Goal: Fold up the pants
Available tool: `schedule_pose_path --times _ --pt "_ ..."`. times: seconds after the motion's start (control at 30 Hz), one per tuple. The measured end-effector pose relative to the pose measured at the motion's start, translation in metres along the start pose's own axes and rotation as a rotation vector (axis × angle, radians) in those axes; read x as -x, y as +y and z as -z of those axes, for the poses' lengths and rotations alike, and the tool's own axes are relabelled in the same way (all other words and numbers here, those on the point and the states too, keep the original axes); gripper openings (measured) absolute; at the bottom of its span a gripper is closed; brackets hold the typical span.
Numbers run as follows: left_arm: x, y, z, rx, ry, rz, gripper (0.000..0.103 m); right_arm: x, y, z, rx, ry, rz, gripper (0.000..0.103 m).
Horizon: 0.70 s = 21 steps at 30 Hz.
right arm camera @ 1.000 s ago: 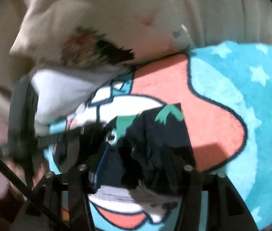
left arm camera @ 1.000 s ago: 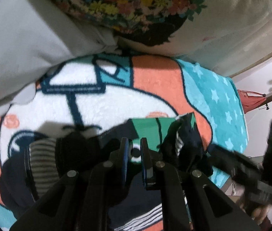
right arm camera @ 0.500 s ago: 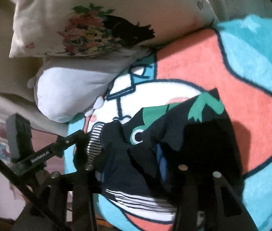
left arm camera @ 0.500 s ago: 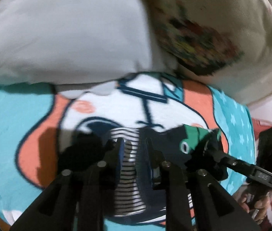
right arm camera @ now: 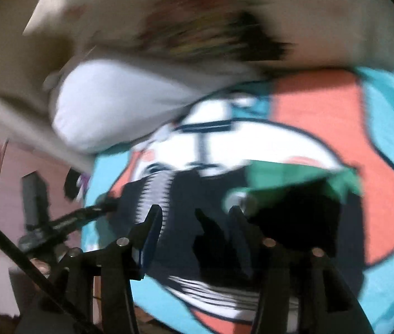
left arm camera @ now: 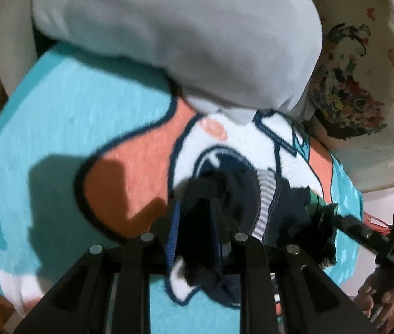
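One cartoon-print blanket in teal, orange and white covers the bed, and at its head lie two pillows, a plain pale one overlapping the blanket's top edge and a floral one beside it. One pair of dark navy pants with striped trim and a green patch lies bunched across the blanket's middle, between the two grippers. The left hand-held gripper pinches a dark fold of the pants between narrow jaws, while the right hand-held gripper stands wide over the cloth; blur hides whether it grips any.
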State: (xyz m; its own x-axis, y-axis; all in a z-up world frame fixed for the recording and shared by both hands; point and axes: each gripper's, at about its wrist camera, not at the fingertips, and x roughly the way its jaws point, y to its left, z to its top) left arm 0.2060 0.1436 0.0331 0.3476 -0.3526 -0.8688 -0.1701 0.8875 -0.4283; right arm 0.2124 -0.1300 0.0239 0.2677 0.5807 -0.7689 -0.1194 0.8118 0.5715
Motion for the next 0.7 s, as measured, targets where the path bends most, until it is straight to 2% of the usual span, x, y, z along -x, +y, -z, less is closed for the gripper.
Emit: schedule_pose_path --times 0.1,0.2,0.3,0.37,0.43,0.57,0.7 --pt "-0.002 0.006 0.010 0.011 0.006 0.026 0.021 -0.040 0.038 -0.013 0.081 0.129 -0.047 0.055" --pt "-0.006 0.013 0.020 0.045 0.014 0.053 0.040 -0.084 0.072 -0.024 0.170 0.253 -0.071 0.059" --pt "-0.004 0.022 0.028 0.089 0.001 0.087 0.046 -0.120 0.098 -0.031 0.264 0.339 0.027 0.067" --pt "-0.002 0.023 0.030 0.084 0.000 0.097 0.048 -0.141 0.108 -0.032 0.303 0.384 0.097 0.068" --pt "-0.001 0.022 0.032 0.069 0.003 0.108 0.051 -0.161 0.118 -0.032 0.347 0.441 0.162 0.074" --pt "-0.007 0.019 0.040 0.062 0.038 0.138 0.053 -0.184 0.132 -0.027 0.419 0.521 0.260 0.083" --pt "-0.012 0.014 0.041 0.042 0.053 0.155 0.065 -0.198 0.139 -0.026 0.443 0.562 0.350 0.086"
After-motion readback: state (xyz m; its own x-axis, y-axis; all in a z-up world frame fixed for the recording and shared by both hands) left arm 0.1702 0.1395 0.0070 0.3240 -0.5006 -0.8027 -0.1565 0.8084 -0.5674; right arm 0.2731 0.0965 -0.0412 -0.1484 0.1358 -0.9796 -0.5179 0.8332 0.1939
